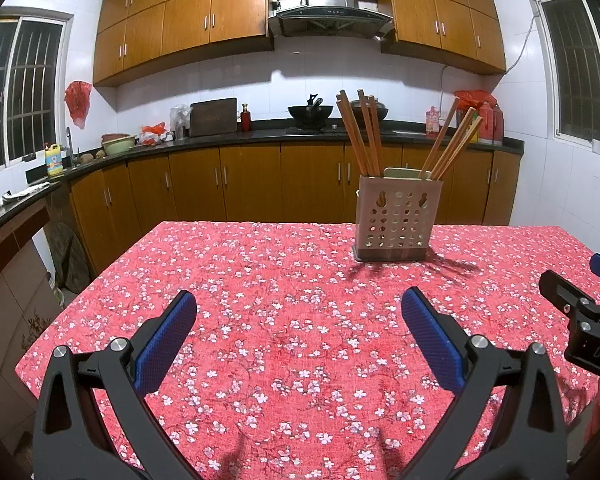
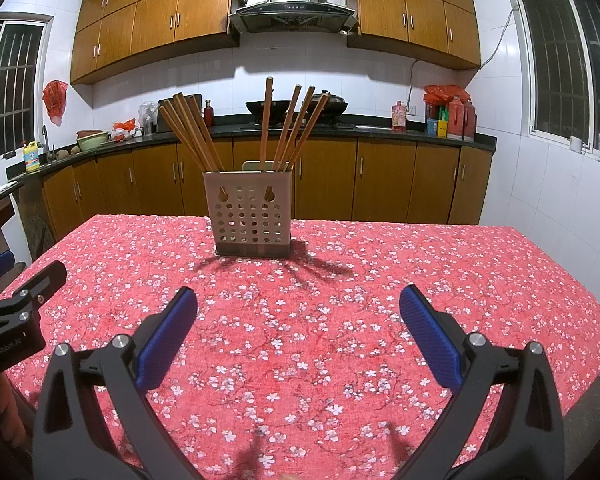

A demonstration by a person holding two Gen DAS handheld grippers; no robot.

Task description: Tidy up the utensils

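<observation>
Left wrist view shows a table under a red floral cloth (image 1: 300,320), with a perforated utensil holder (image 1: 394,218) standing upright toward its far side, wooden chopsticks (image 1: 366,136) fanned out of its top in two bunches. The left gripper (image 1: 298,336) hangs above the cloth, its blue-padded fingers spread wide and holding nothing; the right gripper (image 2: 298,336) is likewise splayed and unladen. Behind the table runs a dark countertop (image 2: 340,130) over wooden cabinets (image 2: 324,180), carrying a wok (image 2: 262,108) and bottles. A range hood (image 2: 292,8) sits among upper cupboards, with barred windows on both side walls.
</observation>
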